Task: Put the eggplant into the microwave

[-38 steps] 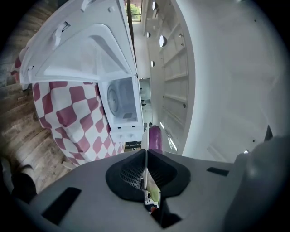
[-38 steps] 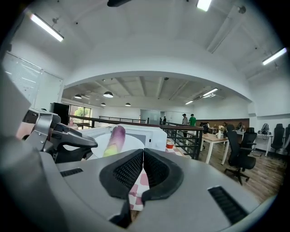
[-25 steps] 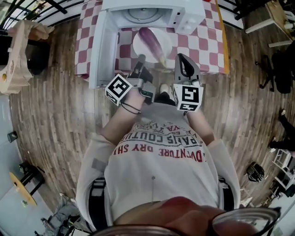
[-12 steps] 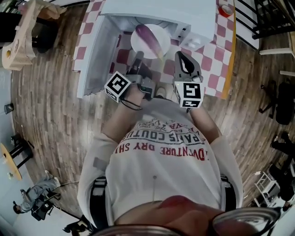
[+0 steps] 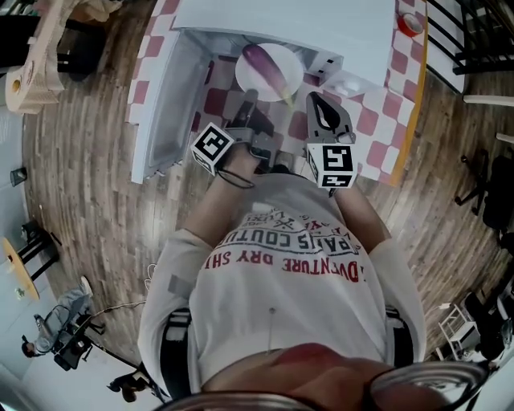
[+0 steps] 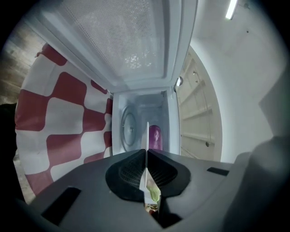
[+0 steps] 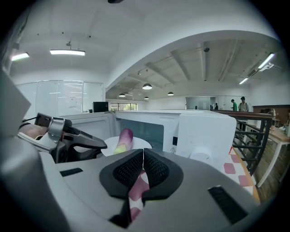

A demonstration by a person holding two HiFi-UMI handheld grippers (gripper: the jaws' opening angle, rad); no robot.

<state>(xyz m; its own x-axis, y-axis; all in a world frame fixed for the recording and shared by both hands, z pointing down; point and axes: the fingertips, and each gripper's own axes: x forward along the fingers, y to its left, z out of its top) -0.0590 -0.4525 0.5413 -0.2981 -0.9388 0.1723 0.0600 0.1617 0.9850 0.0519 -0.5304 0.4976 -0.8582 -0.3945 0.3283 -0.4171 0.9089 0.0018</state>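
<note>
Left gripper (image 6: 146, 168): clamped on the plate (image 5: 287, 63) rim; only its own view shows this, edge-on.
Eggplant (image 5: 269, 70): lies on the plate at the open microwave (image 5: 281, 20) mouth; the head view shows it whole.
Right gripper (image 7: 143, 156): jaws together, empty, beside the plate.

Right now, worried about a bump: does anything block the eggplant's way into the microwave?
Nothing visible. The door stands open, and the microwave ahead of the eggplant on its plate holds only its turntable.
</note>
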